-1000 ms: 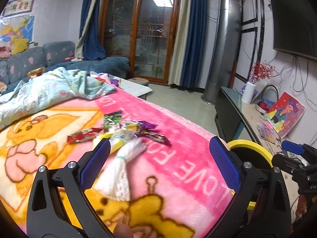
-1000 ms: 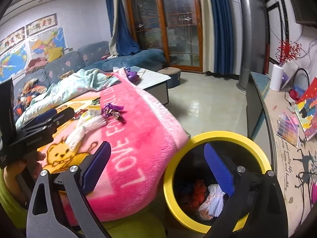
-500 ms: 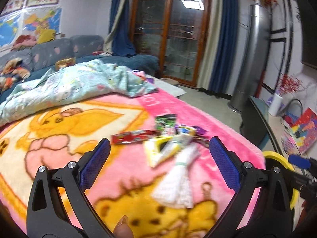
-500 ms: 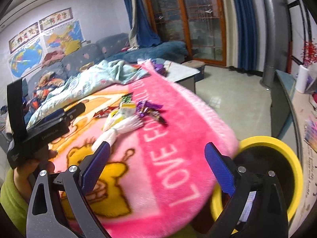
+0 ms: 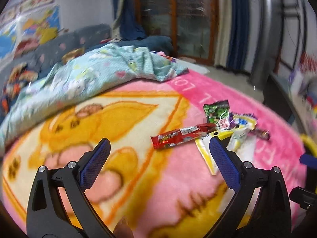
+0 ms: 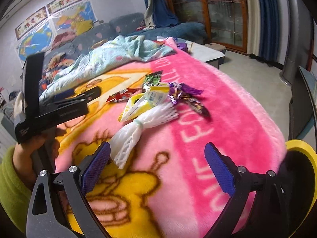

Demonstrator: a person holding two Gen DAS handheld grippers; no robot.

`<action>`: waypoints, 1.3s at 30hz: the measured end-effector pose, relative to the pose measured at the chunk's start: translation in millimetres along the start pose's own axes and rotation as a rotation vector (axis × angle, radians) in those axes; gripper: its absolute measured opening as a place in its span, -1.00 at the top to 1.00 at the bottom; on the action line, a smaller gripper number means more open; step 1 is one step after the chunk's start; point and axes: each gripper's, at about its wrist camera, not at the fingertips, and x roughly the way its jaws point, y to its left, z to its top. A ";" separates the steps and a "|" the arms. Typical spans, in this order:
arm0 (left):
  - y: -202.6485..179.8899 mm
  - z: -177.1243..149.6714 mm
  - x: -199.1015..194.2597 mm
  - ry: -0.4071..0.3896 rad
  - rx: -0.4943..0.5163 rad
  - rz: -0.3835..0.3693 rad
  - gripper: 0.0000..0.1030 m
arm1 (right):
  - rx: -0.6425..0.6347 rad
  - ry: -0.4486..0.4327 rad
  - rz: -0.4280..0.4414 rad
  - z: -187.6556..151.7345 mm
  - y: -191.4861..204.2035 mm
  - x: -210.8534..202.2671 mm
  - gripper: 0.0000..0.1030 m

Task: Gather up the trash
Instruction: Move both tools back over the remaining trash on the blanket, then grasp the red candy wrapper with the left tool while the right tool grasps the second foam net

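Both tools have swung from the yellow bin (image 6: 303, 148) toward the wrapper pile (image 6: 158, 97) on the pink blanket (image 6: 227, 119), the left tool (image 5: 158, 158) and right tool (image 6: 156, 164) spread empty (the left view is blurred), probably nearing the red wrapper (image 5: 178, 136).

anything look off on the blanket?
Only the litter: wrappers and a white foam net lie scattered on the pink blanket, none in the yellow bin. Both tools open, empty.
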 end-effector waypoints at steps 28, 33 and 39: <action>21.6 -1.0 88.9 0.204 -0.085 -0.249 0.37 | 0.083 0.168 0.145 -4.5 14.1 55.4 0.24; 26.6 -1.6 85.3 0.194 -0.099 -0.265 0.41 | 0.084 0.180 0.154 -3.0 13.1 50.9 0.32; 35.1 4.1 66.3 0.181 -0.314 -0.412 -0.04 | 0.064 0.179 0.159 -4.0 3.9 36.3 0.35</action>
